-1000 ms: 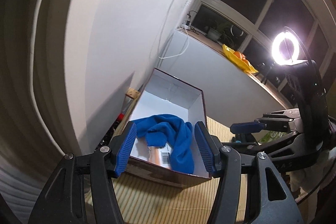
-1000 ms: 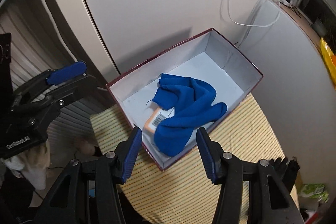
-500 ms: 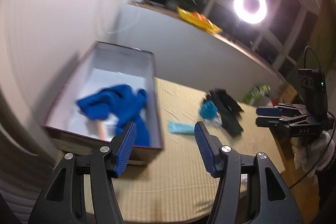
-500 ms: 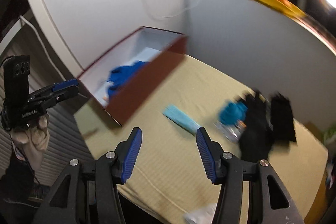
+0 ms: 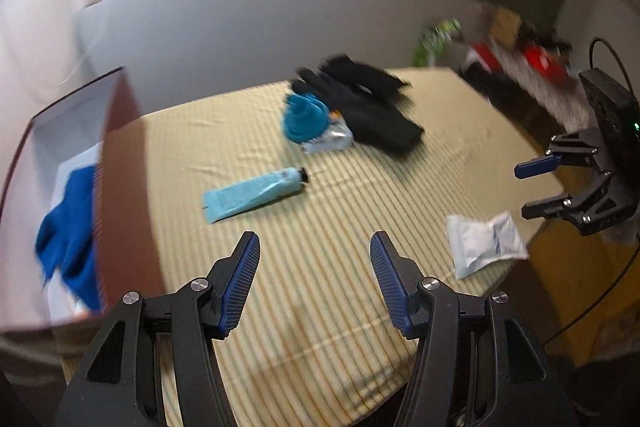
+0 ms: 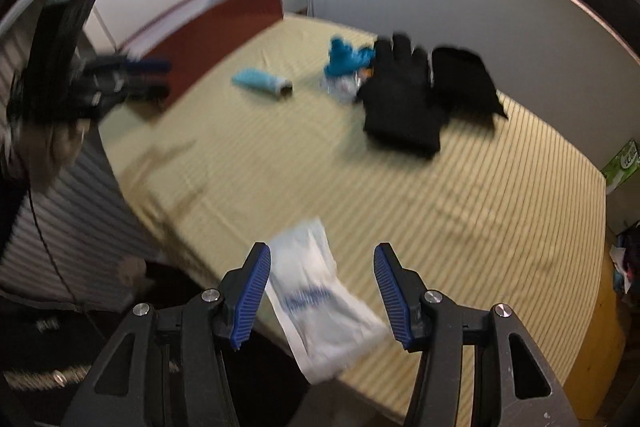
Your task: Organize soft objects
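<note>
Both grippers are hanging open and empty over the striped table (image 5: 320, 307): the left gripper (image 5: 315, 281) above bare cloth, the right gripper (image 6: 322, 297) framing a white packet (image 6: 320, 303) (not touching). A blue cloth (image 5: 68, 239) is lying in the box (image 5: 124, 211); black gloves (image 6: 404, 99) are resting mid-table.

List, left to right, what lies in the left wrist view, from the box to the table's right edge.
Dark red cardboard box holding a royal blue cloth → light blue squeeze tube → teal knitted bundle → black gloves → white plastic packet → right tool.
</note>
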Available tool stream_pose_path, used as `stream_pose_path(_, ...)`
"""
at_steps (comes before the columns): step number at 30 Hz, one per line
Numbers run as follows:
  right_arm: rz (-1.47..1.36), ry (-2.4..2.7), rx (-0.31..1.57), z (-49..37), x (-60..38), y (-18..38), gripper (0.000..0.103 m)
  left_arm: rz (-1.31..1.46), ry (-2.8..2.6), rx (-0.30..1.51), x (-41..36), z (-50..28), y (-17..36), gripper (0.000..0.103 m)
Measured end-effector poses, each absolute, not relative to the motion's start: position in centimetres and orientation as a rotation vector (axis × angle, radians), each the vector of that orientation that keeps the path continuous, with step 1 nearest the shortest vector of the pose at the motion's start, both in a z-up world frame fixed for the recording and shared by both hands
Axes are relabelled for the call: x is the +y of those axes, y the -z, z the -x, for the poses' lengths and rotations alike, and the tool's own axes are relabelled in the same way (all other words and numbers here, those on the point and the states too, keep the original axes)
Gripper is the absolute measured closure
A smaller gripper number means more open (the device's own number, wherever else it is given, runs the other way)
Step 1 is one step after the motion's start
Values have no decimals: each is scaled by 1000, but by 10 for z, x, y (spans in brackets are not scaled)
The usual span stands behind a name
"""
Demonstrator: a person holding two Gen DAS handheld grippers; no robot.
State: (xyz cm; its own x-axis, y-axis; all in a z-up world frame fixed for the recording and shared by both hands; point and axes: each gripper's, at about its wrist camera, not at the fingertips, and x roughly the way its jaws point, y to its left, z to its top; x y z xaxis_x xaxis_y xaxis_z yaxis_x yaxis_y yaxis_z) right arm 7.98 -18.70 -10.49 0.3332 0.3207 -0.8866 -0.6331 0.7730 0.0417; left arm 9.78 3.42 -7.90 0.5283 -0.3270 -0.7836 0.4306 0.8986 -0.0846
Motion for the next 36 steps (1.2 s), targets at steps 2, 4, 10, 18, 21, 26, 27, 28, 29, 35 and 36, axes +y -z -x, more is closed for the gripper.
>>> stream_pose_path(2, 395, -642, 1062, -74, -186, 114, 53, -186, 456, 945, 24, -111, 84, 46)
stream_pose_path(4, 460, -661, 1063, -67, -183, 125, 51, -265, 458, 982, 12, -125, 89, 46)
stream_pose_path(10, 557, -721, 1063, -58, -175, 139, 43, -515, 445, 1082, -11, -159, 109, 46)
stream_pose_path(18, 662, -787, 1082, -61, -162, 151, 31, -655, 448, 1157, -22, -185, 131, 46)
stream_pose_path(21, 699, -795, 1103, -65, -157, 161, 31, -678, 463, 1169, -24, -191, 135, 46)
stream_pose_path(26, 709, -812, 1120, -69, -153, 168, 31, -699, 465, 1193, -27, -203, 143, 46)
stream_pose_path(27, 711, -811, 1120, -70, -153, 169, 31, -701, 455, 1197, -28, -206, 145, 46)
stream_pose_path(28, 709, -812, 1122, -71, -153, 170, 31, -686, 451, 1213, -28, -210, 146, 46)
stream_pose_path(29, 707, -809, 1125, -74, -154, 172, 31, -681, 450, 1224, -29, -214, 148, 46)
stream_pose_path(35, 651, -815, 1143, -84, -158, 175, 30, -729, 415, 1279, -40, -224, 157, 46)
stream_pose_path(36, 639, -814, 1152, -85, -160, 175, 30, -720, 410, 1289, -40, -228, 157, 46)
